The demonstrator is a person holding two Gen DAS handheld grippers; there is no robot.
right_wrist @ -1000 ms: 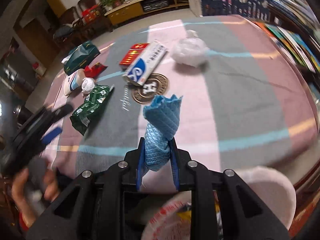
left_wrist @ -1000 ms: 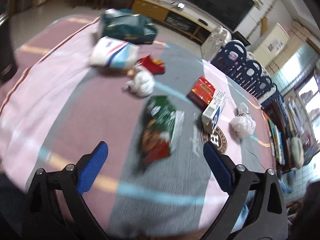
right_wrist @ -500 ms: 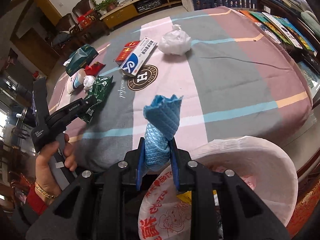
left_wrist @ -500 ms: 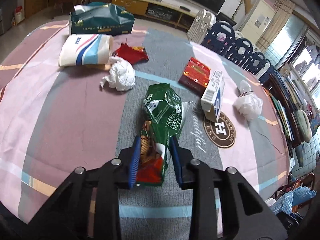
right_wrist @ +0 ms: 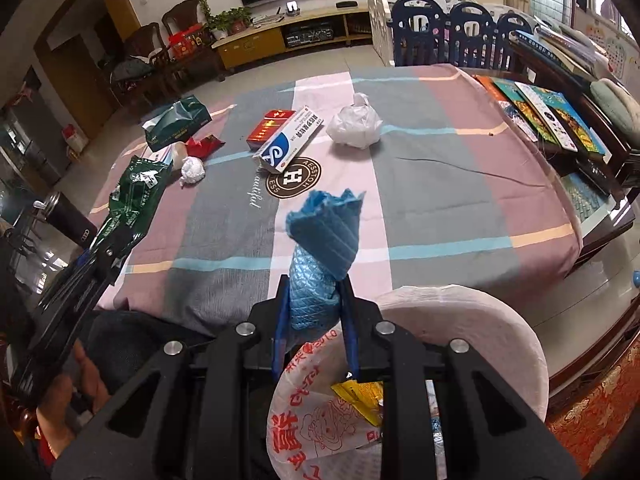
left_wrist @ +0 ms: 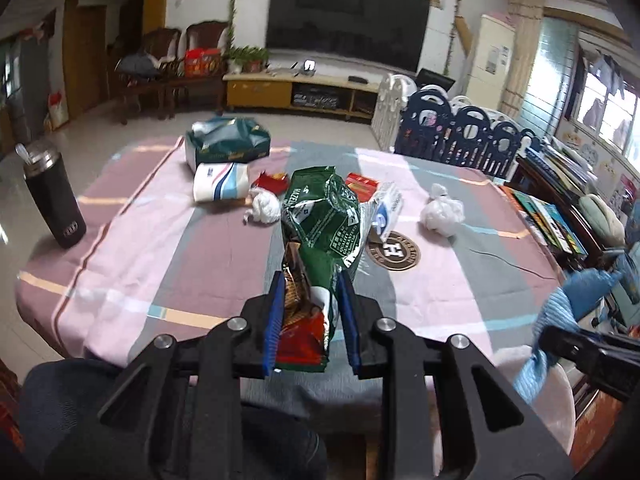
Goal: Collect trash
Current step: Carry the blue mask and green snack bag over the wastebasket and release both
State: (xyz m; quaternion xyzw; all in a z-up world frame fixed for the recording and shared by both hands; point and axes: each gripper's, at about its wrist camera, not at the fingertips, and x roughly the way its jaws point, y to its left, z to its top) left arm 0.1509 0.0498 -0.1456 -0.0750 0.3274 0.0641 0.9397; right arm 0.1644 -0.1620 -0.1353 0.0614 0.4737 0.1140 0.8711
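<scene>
One green snack bag (left_wrist: 320,236) now lifted off table (left_wrist: 168,240), jaws clamped

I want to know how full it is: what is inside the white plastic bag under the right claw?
Inside the white plastic bag a yellow wrapper shows near the opening. The right claw, shut on a blue cloth, covers the rest, so how full it is cannot be seen.

We see a shiny green snack bag (left_wrist: 320,224) with a red bottom, a blue waffle-pattern cloth (right_wrist: 324,236), a white crumpled plastic bag (right_wrist: 354,126), and a table (right_wrist: 440,184) cloth striped pink, grey and light blue.
</scene>
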